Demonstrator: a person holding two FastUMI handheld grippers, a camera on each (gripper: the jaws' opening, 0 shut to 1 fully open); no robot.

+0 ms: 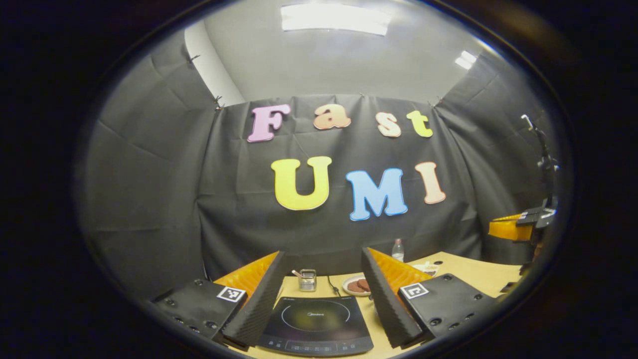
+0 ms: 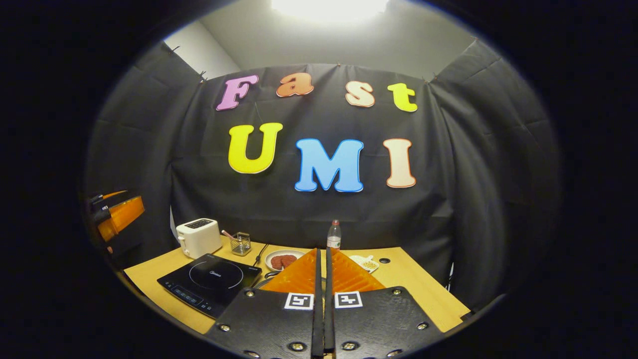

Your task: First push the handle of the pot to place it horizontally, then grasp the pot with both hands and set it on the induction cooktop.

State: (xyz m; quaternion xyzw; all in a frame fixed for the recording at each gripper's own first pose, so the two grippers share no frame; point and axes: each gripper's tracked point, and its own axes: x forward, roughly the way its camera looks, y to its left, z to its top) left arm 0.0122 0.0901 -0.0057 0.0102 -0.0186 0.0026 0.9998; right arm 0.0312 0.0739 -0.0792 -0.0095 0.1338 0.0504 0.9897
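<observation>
Right gripper (image 2: 322, 250) is the closest thing in its own view, with its 2 fingers pressed flat together and nothing between them. Left gripper (image 1: 324, 254) has its fingers spread wide and empty, framing the induction cooktop (image 1: 316, 324) on the wooden table (image 1: 478, 274).

Honestly I can't pick out the pot for sure. In the right gripper view a grey curved edge (image 2: 269, 273) peeks out just left of the closed fingers, near the plate of brown patties (image 2: 281, 260). My guess is that's the rim, with the rest tucked behind the fingers. The handle is hidden, so I can't tell which way it lies.

Handling guess: it's probably metal, so stiff, a bit heavy and slick on the sides. Nudging the handle with closed tips seems fine. For the lift I'd pinch the rim on 2 opposite sides so it doesn't tip.

Count:
- 1 cooktop
- 1 white toaster (image 2: 198, 237)
- 1 wire mesh cup (image 2: 240, 243)
- 1 water bottle (image 2: 334, 235)
- 1 patty plate
- 1 small white dish (image 2: 366, 263)
</observation>
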